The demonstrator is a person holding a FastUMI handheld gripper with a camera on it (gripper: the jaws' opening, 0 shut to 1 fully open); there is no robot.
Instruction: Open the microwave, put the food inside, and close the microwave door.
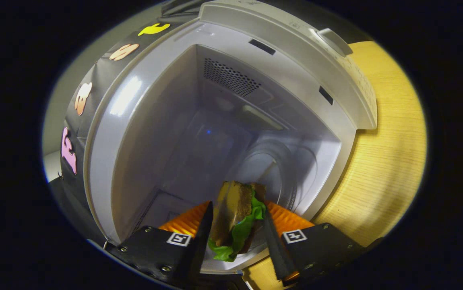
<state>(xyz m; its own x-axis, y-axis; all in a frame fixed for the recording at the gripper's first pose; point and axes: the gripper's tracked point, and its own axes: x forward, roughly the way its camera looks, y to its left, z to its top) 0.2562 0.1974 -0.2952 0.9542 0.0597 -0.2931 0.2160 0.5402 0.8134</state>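
Fingers (205, 225) of the gripper (237, 227) sit closest, clenched on a sandwich (235, 213) from either side, one at its 9 o'clock and one at its 3 o'clock. Sandwich stands on edge between them: brown bread, with green lettuce (241, 231) spilling out toward 6 o'clock. It hangs at the mouth of the microwave (102, 133), whose cavity gapes wide straight ahead. Its upper end reaches over the front sill, just short of the round turntable (284, 165), which lies on the cavity floor at about 1 o'clock from the sandwich. I can't tell whether the sandwich touches the floor. Deeper in, at 12 o'clock, a perforated vent (231, 77) shows on one inner wall. Off at 3 o'clock from the microwave runs a pale wooden table (388, 153). Two dark latch slots (262, 46) mark the front frame on that side
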